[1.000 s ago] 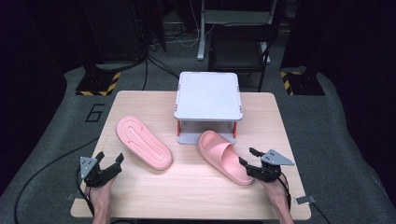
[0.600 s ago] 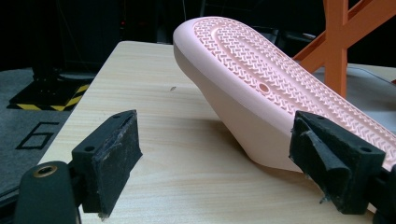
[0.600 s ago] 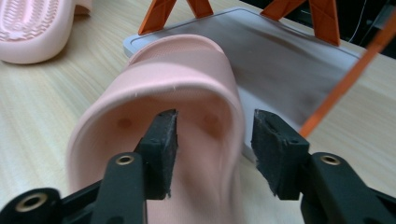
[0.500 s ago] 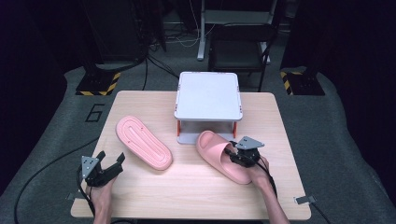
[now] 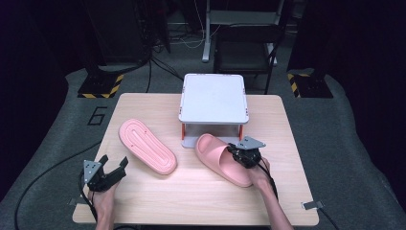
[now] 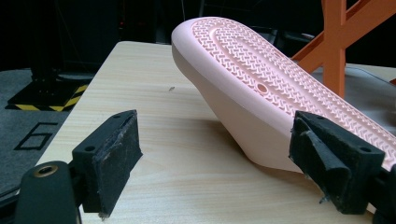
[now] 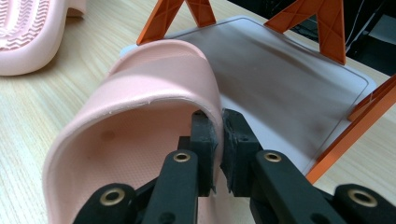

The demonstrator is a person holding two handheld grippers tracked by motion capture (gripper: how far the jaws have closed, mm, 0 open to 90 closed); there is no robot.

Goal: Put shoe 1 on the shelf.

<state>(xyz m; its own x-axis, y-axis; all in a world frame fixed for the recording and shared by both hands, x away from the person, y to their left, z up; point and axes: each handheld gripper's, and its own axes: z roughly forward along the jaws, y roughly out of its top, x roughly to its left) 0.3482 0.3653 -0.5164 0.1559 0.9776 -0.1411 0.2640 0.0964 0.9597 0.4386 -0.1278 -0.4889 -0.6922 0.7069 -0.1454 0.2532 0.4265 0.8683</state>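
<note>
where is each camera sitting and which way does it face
High view: above the person's side, facing forward and down on the table; both forearms, left claw and right claw show.
Left gripper view: on the left claw, facing the sole-up slipper; its open jaws show.
Right gripper view: on the right claw, shut on the upright slipper's strap.
Both gripper views share the orange-legged stand.

Both slippers look like soft matt pink foam/rubber: upright slipper (image 7: 140, 107) smooth on strap & footbed, upturned slipper (image 6: 280, 88) w/ rough zigzag-ribbed sole. Table (image 5: 201, 191) is pale wood-grain laminate, low sheen. Rack (image 5: 213, 98) has smooth matt grey plastic shelves, orange plastic legs; right gripper (image 7: 215, 140) pads are worn black foam.
</note>
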